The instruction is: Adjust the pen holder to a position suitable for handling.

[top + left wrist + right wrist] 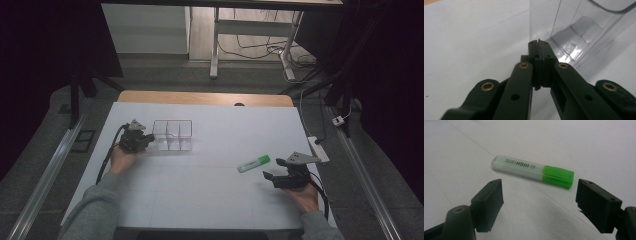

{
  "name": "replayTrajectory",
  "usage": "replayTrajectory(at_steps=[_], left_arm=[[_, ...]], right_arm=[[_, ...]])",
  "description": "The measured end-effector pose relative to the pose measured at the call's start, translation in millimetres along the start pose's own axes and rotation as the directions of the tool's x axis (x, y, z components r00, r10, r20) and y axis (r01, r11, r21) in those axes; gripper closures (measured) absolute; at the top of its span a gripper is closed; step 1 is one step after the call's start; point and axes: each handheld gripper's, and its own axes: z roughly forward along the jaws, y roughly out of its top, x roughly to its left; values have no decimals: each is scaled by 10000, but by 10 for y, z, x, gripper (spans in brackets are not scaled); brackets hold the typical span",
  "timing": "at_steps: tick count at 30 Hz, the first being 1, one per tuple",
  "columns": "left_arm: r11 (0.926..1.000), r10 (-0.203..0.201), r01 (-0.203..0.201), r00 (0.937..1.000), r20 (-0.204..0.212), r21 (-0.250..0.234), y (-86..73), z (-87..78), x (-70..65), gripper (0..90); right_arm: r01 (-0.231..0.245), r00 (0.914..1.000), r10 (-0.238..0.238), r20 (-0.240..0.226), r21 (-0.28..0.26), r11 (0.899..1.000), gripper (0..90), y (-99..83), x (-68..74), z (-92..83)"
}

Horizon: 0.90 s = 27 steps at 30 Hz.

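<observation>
A clear plastic box (172, 135) with three compartments stands at the back left of the white table (210, 200). My left gripper (148, 140) is at its left wall. In the left gripper view the jaws of that gripper (539, 46) are pressed together, with a thin edge of the clear box (579, 25) pinched between the pads. A highlighter (253, 163) with a green cap lies flat at the front right. My right gripper (273, 168) sits just behind it, open. In the right gripper view the highlighter (531, 171) lies crosswise just beyond the gap of that gripper (540, 195).
A white power strip (318, 148) lies off the table's right edge, with cables on the floor. Another desk's white legs (215, 45) stand beyond the far edge. A metal rail (50, 175) runs along the floor at the left.
</observation>
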Motion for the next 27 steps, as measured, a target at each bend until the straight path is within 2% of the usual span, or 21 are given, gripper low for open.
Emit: replayTrajectory(at_steps=[7, 27], left_arm=[[9998, 192, -193, 9995, 230, 20, 31, 20, -70, 889], [9987, 513, -516, 9974, 507, 32, 167, 169, -220, 889]], right_arm=[[8, 10000, -8, 4, 18, 10000, 212, -2, -3, 2], [12, 10000, -13, 15, 55, 10000, 212, -3, -1, 9]])
